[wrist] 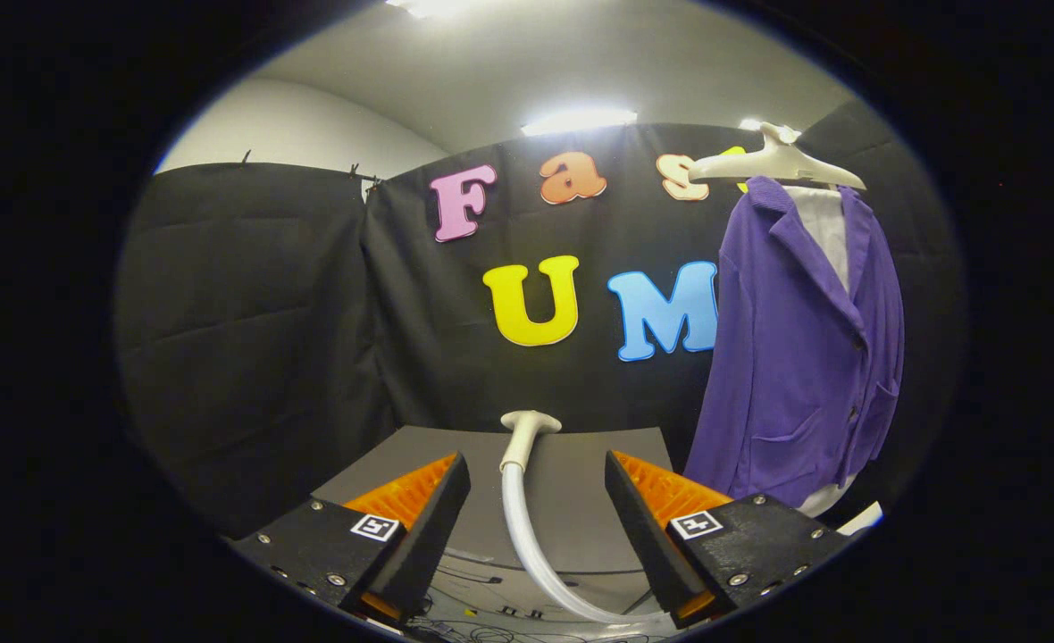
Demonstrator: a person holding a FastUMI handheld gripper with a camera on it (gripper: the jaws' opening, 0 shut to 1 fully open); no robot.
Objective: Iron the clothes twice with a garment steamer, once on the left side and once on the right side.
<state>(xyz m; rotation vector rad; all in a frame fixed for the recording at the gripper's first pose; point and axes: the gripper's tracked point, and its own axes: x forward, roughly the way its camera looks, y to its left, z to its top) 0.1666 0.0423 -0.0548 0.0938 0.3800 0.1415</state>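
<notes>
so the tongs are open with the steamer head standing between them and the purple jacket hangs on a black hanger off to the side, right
Not quite: the hanger is white, not black. The rest holds in the gripper view: the tongs are open, the steamer head stands between them on its hose, and the purple jacket hangs off to the side.

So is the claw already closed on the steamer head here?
No. The claw is open, its fingers spread to either side of the steamer head and its hose, pressing on neither.
</notes>
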